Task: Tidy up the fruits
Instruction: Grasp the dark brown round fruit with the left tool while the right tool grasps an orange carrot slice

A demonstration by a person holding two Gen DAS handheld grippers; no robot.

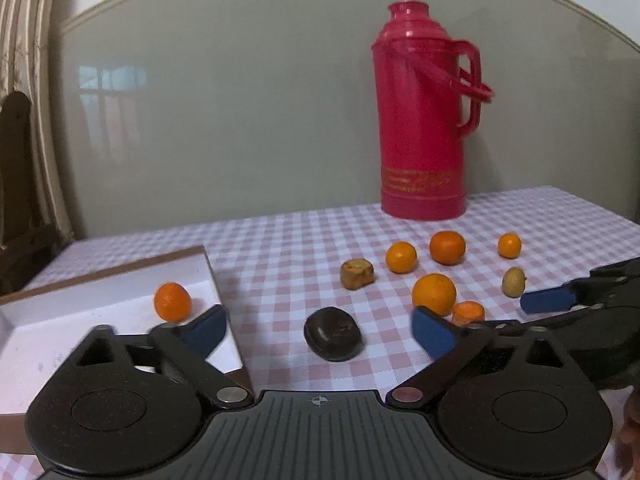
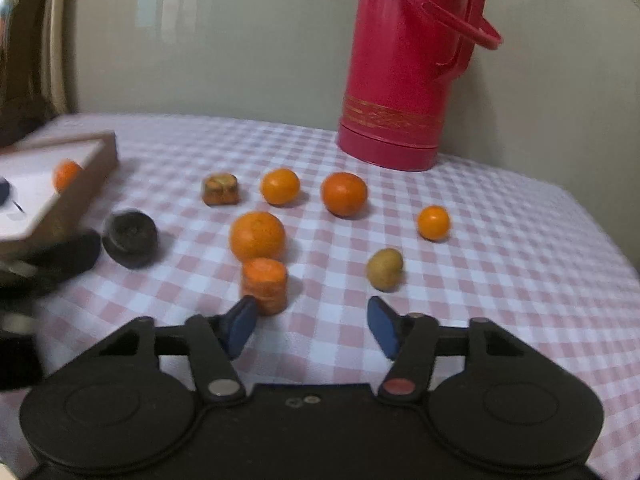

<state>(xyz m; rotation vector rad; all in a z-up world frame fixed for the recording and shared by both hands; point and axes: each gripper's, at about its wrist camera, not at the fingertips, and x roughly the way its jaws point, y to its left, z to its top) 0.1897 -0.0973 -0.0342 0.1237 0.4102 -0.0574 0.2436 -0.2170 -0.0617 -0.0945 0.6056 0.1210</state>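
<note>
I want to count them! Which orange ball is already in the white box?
The orange inside the white box at the left. The other four round oranges sit out on the checkered cloth, near the red flask.

The left tool (image 1: 320,330) hangs with blue fingers spread wide, holding nothing. The right tool (image 2: 313,326) likewise gapes, empty, low over the surface.

Left gripper (image 1: 320,330): matte black ribbed body with a small crosshair mark, two round black discs, black linkage arms on one silver and one reddish pivot screw, blue finger pads (image 1: 206,330). Right gripper (image 2: 312,326): same build, with blue pads (image 2: 242,326).
</note>
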